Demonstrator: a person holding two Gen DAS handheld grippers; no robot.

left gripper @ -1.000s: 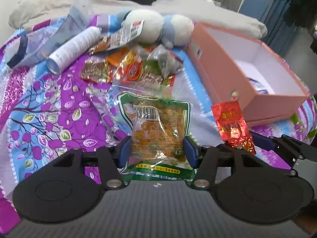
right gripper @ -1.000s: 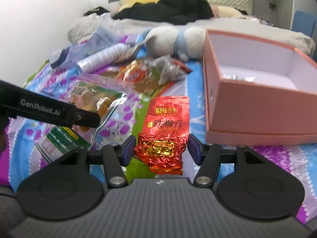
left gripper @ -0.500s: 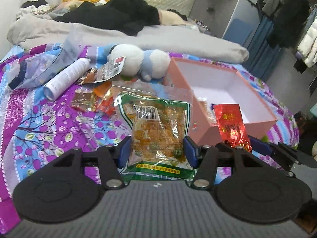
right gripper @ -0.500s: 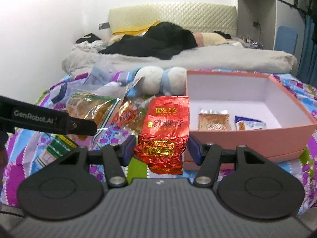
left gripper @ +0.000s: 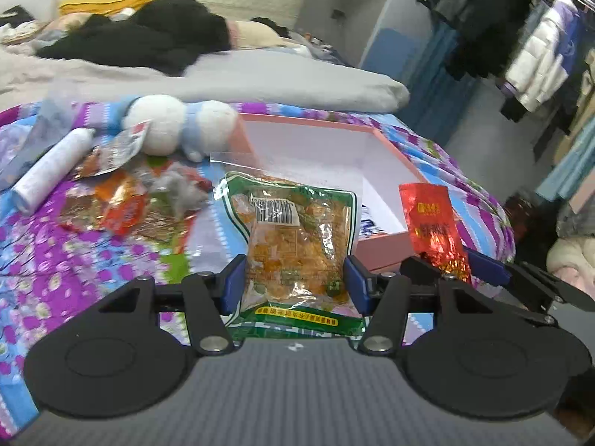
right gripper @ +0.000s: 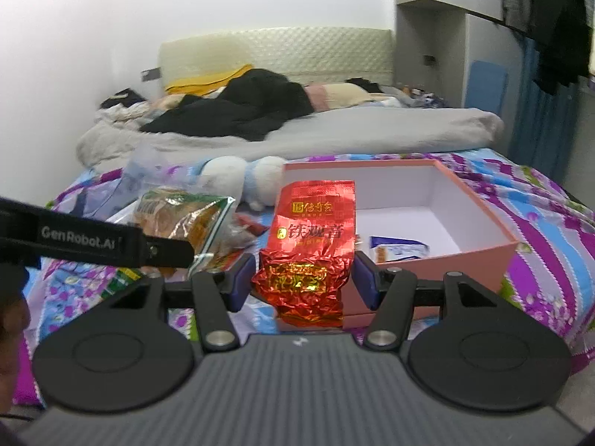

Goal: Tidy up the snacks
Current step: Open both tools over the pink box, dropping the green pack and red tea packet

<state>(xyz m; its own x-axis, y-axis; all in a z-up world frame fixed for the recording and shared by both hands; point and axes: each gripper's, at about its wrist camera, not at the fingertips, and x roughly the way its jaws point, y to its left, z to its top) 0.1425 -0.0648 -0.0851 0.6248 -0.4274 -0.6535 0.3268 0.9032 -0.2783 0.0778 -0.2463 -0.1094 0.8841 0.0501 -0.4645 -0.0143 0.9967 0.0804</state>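
Observation:
My left gripper is shut on a green-edged clear snack bag of orange pieces, held up over the bed just left of the pink box. My right gripper is shut on a red foil tea packet, held up in front of the box's near left corner. The red packet and right gripper show at the right of the left wrist view. The green bag shows at the left of the right wrist view. The open box holds a blue-white packet.
A pile of small snack packets lies on the purple floral bedspread left of the box. A white plush toy and a white tube lie behind it. Grey duvet and black clothes lie further back.
Both grippers have risen with their packets and moved toward the box; the box interior now shows more fully and the snack pile sits lower and further left.

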